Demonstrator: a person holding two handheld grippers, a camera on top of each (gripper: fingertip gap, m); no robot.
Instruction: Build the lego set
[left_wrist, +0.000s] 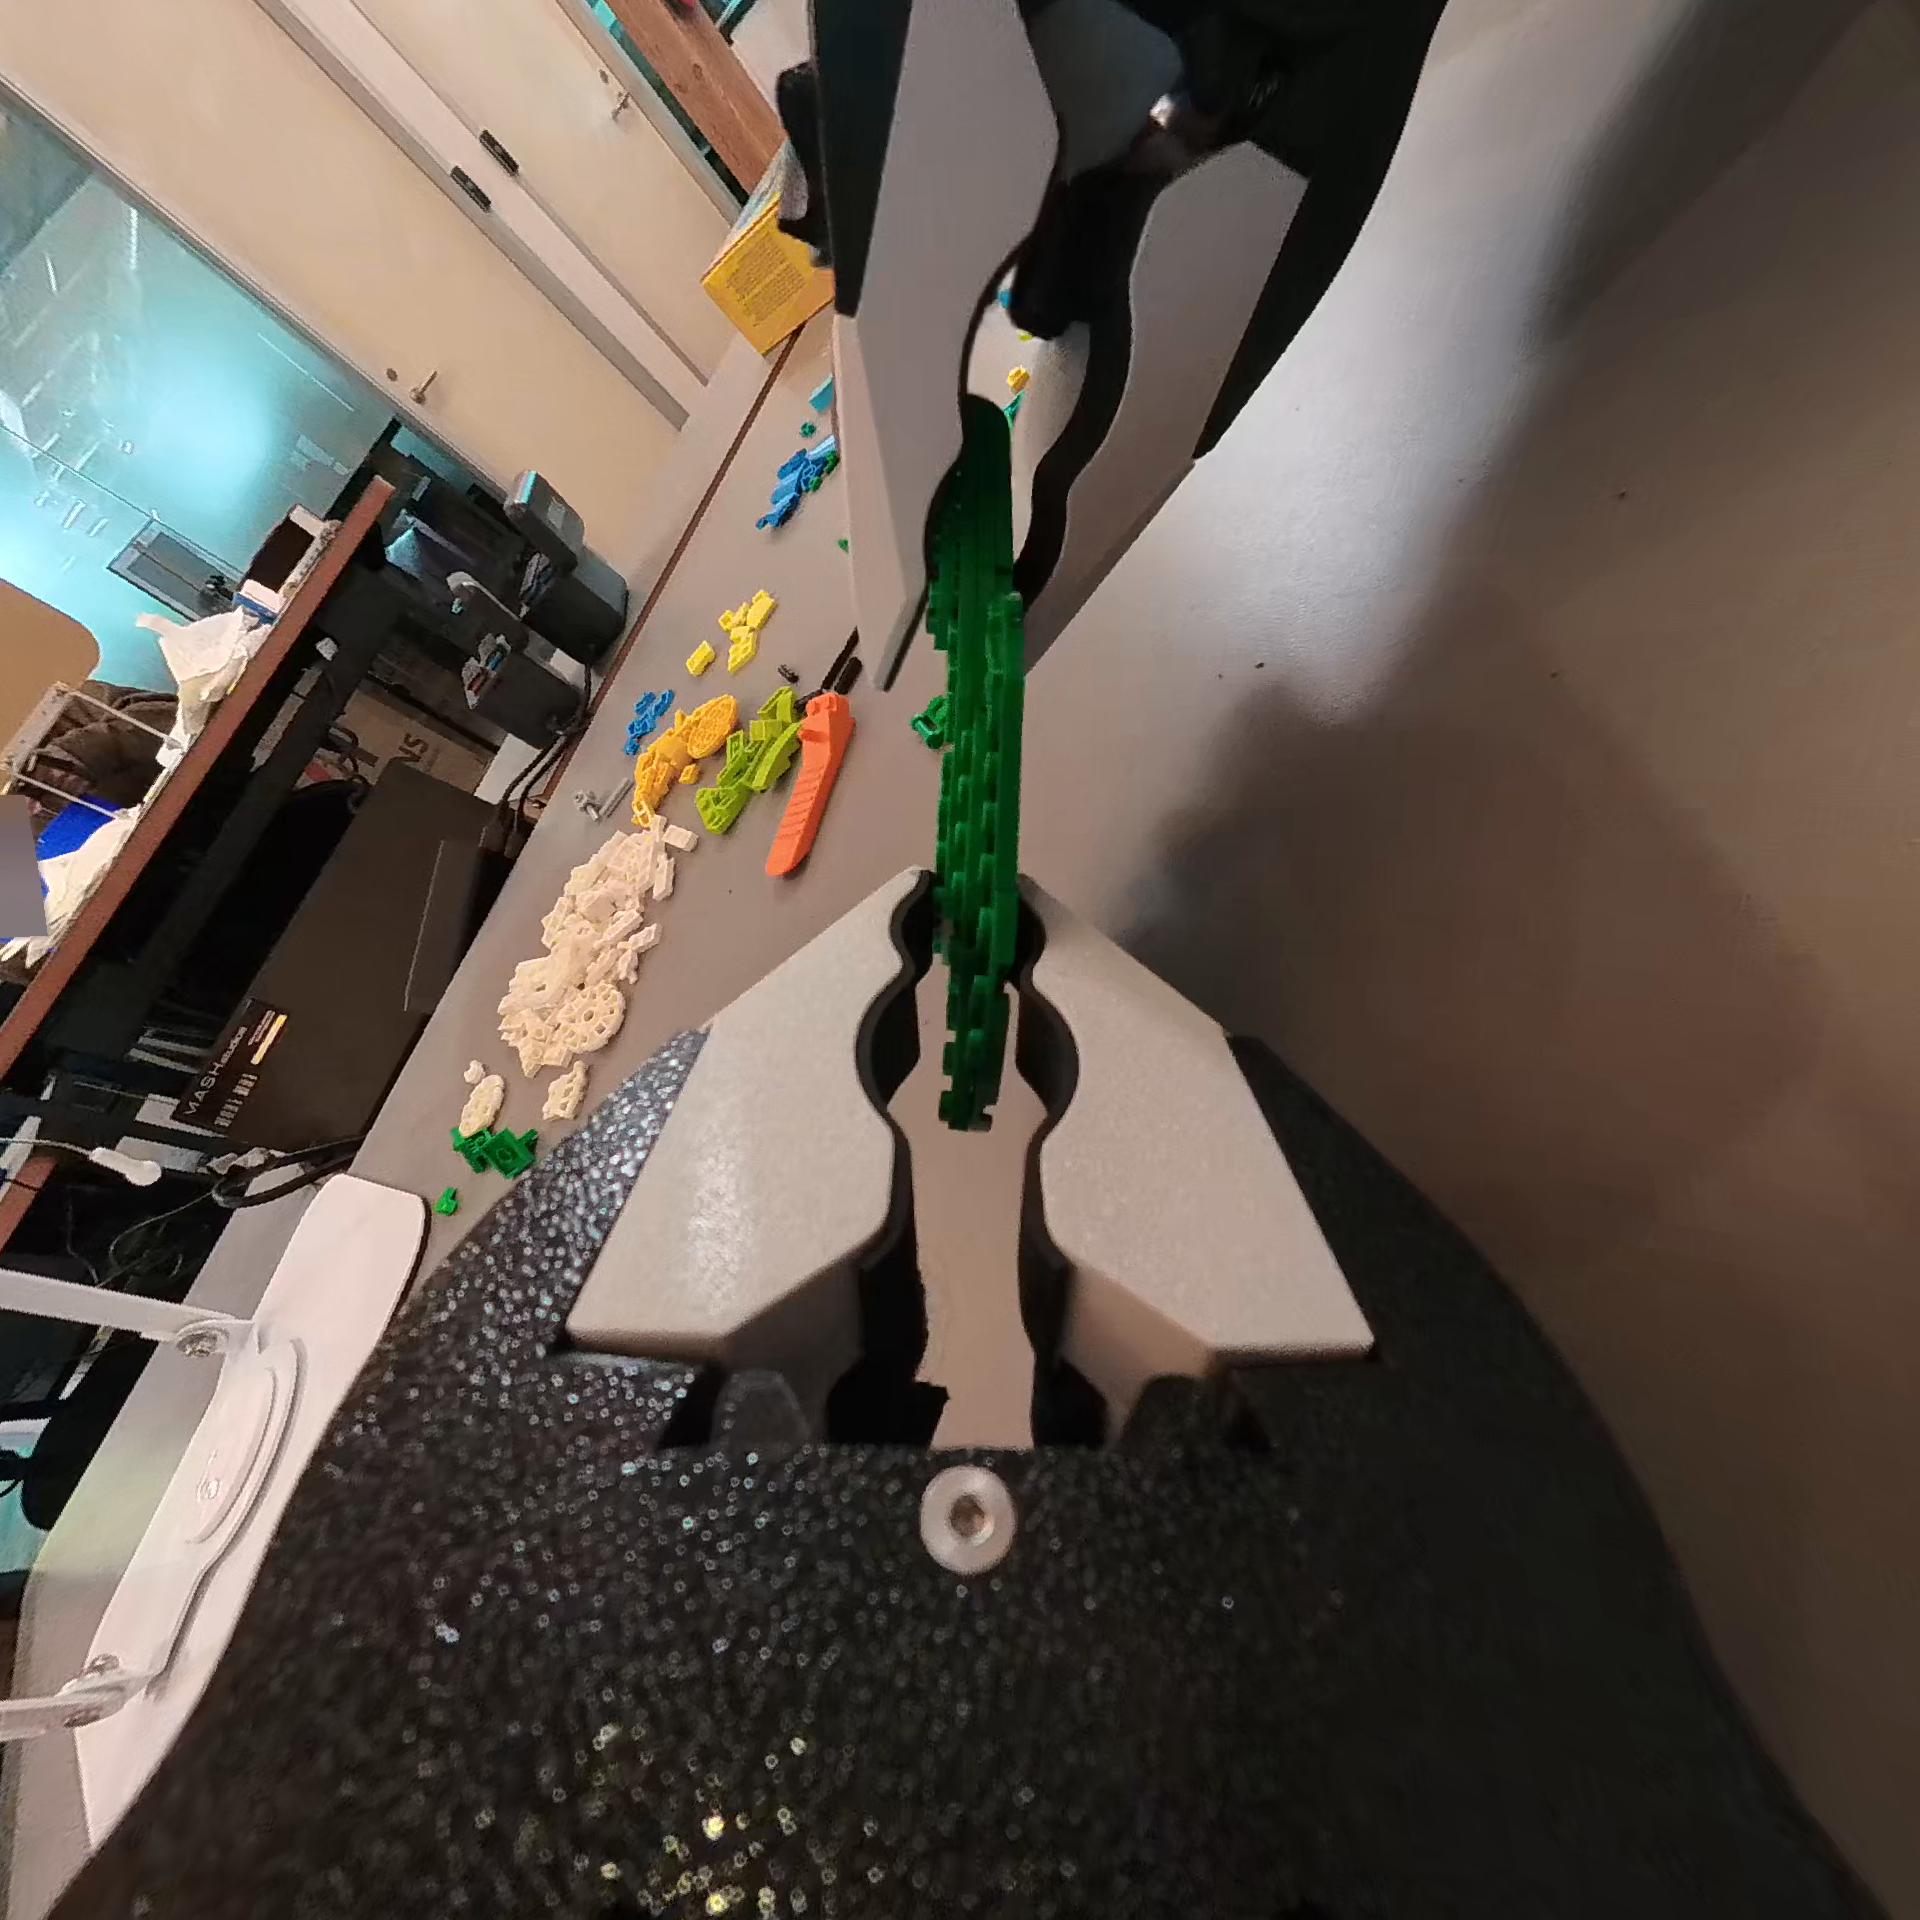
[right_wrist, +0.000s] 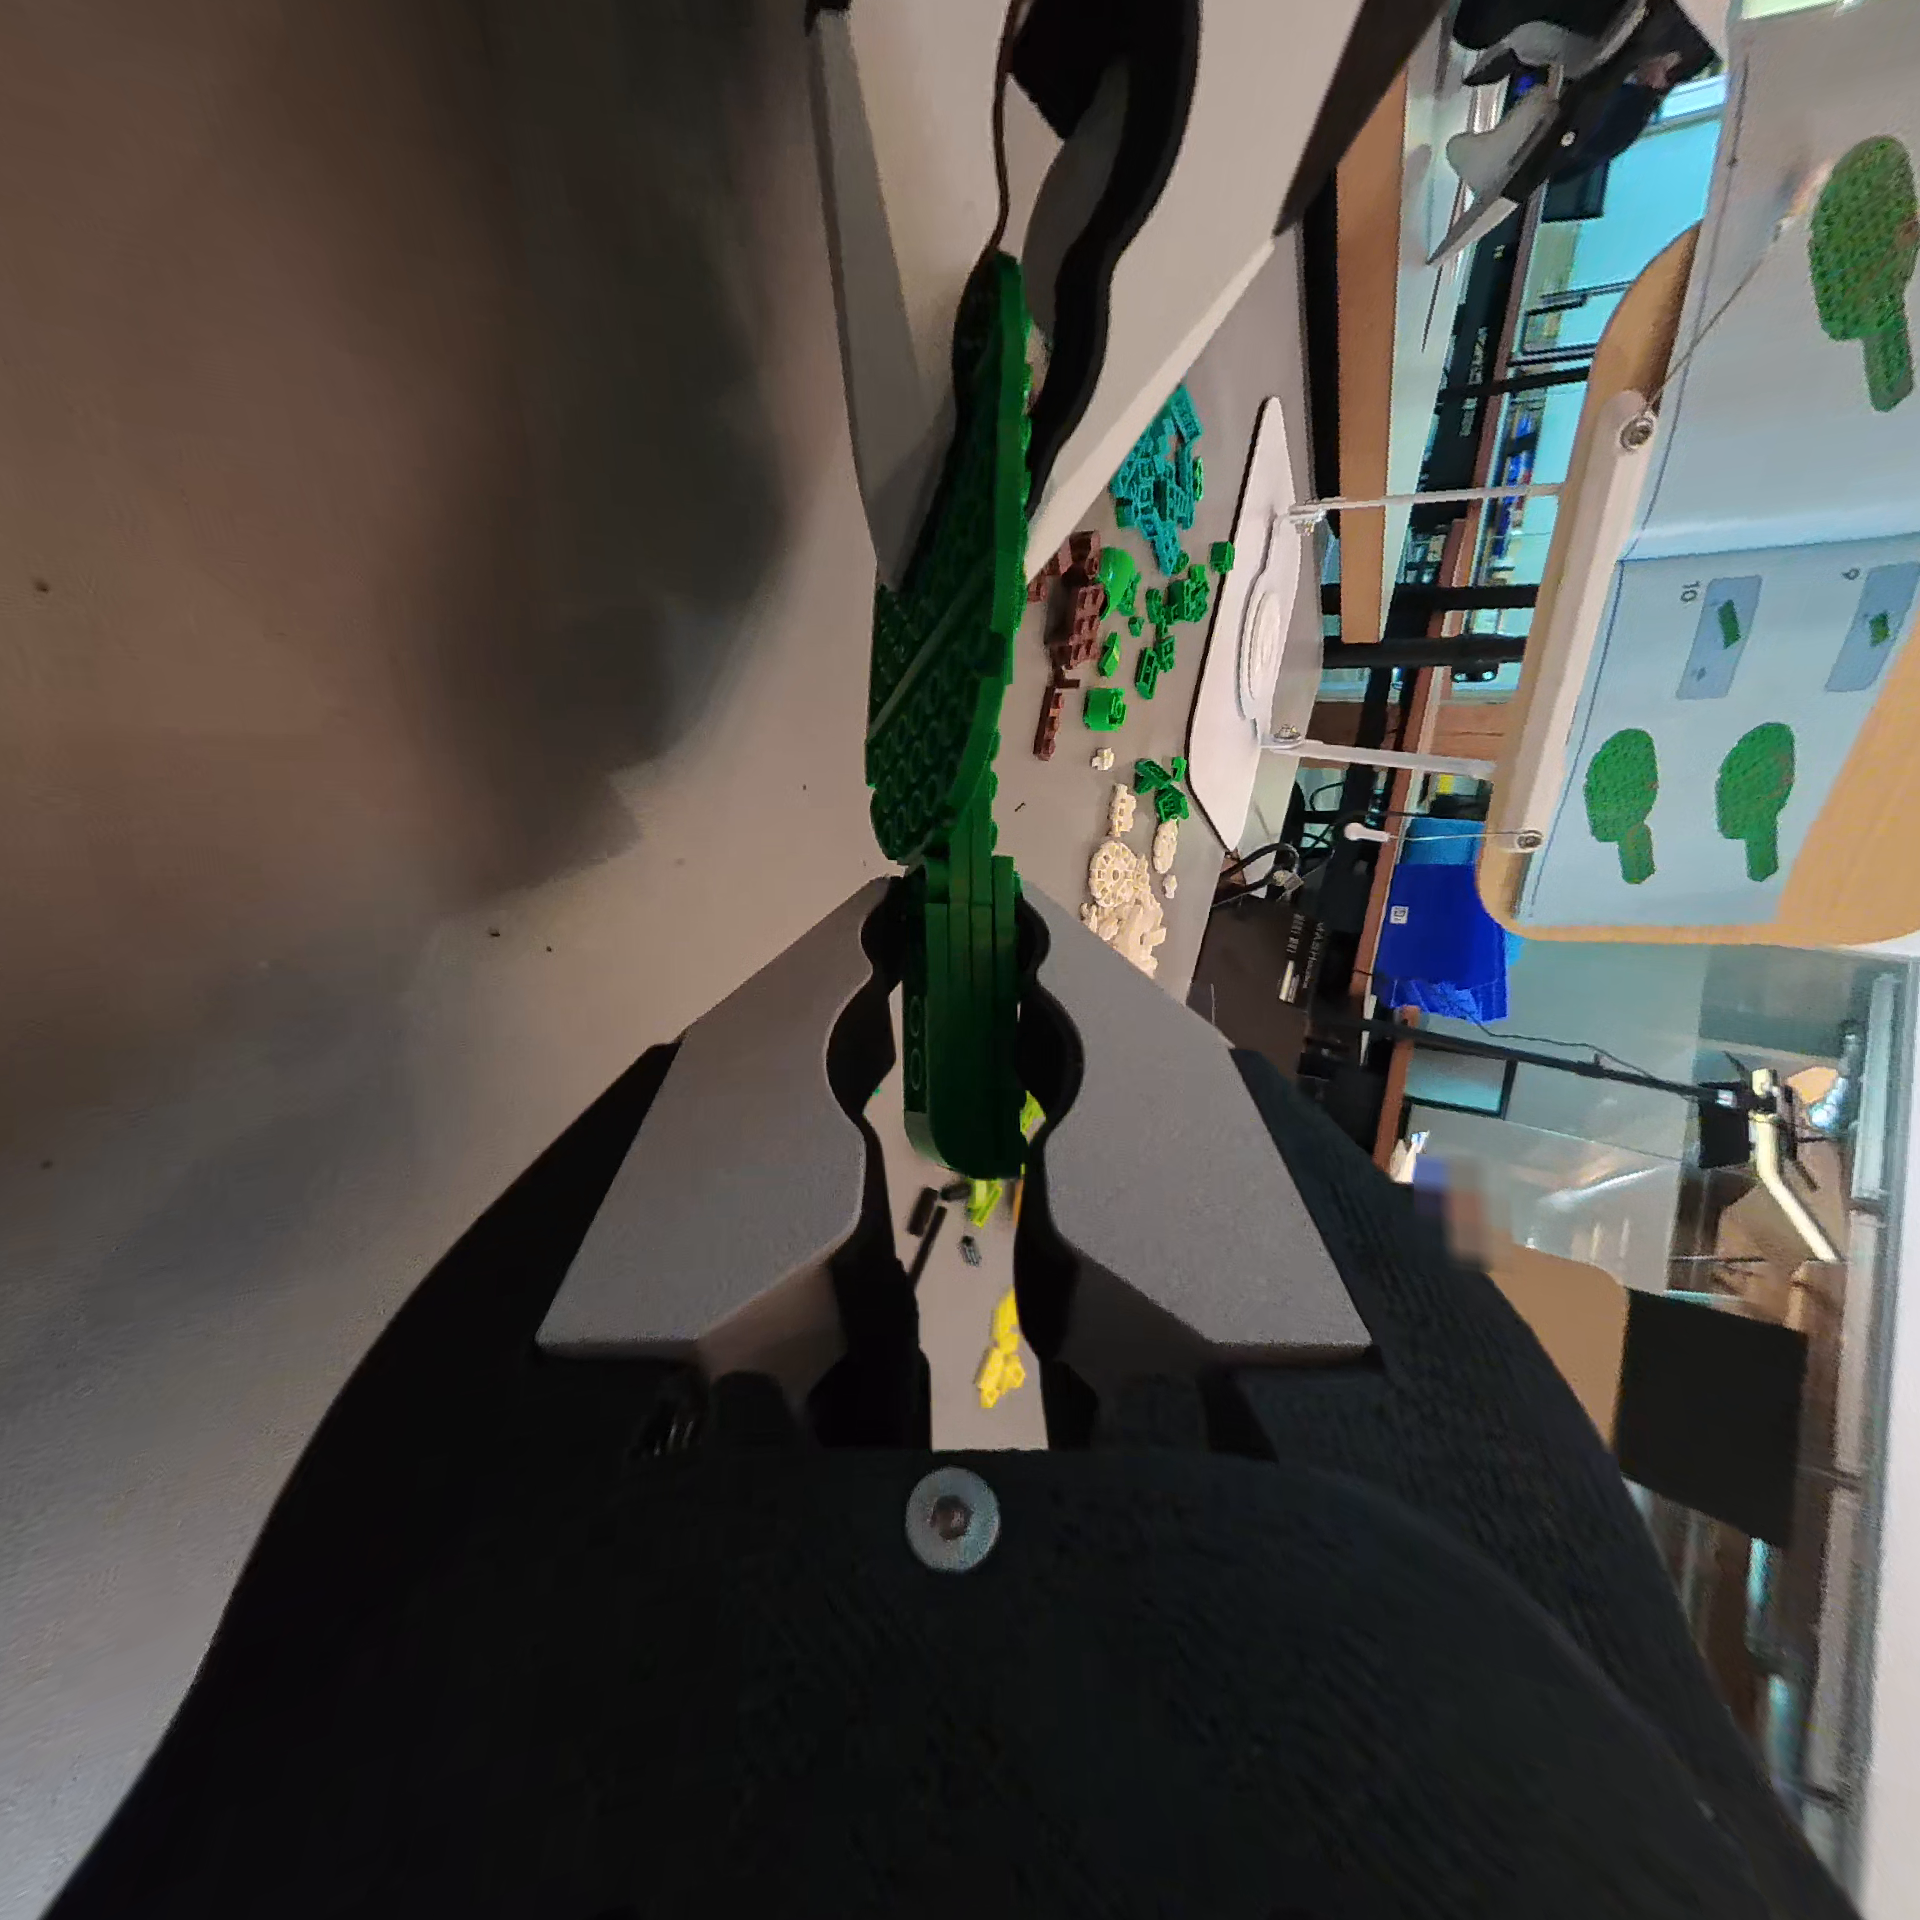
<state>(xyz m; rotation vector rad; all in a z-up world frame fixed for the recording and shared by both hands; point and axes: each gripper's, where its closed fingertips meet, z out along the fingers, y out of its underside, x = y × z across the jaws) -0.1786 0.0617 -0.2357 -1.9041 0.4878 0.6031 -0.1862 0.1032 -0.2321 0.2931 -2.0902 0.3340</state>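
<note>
Above the grey table (left_wrist: 1299, 727), a green brick-built plate assembly (left_wrist: 977, 748) hung edge-on between both tools. The left gripper (left_wrist: 977, 914) clenched one end, pads pressing its faces; the right gripper (right_wrist: 961, 925) clamped the narrow stem end. Loose white pieces (left_wrist: 582, 956), an orange brick separator (left_wrist: 810, 790) and teal bricks (right_wrist: 1158, 478) lay sorted in piles beside it; no container was visible.

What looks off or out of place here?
Nothing damaged or spilled. The flat green brick-built plate is held edge-on above the grey table, the left gripper at one end, the right gripper at the other. Loose bricks lie sorted in colour piles.
</note>
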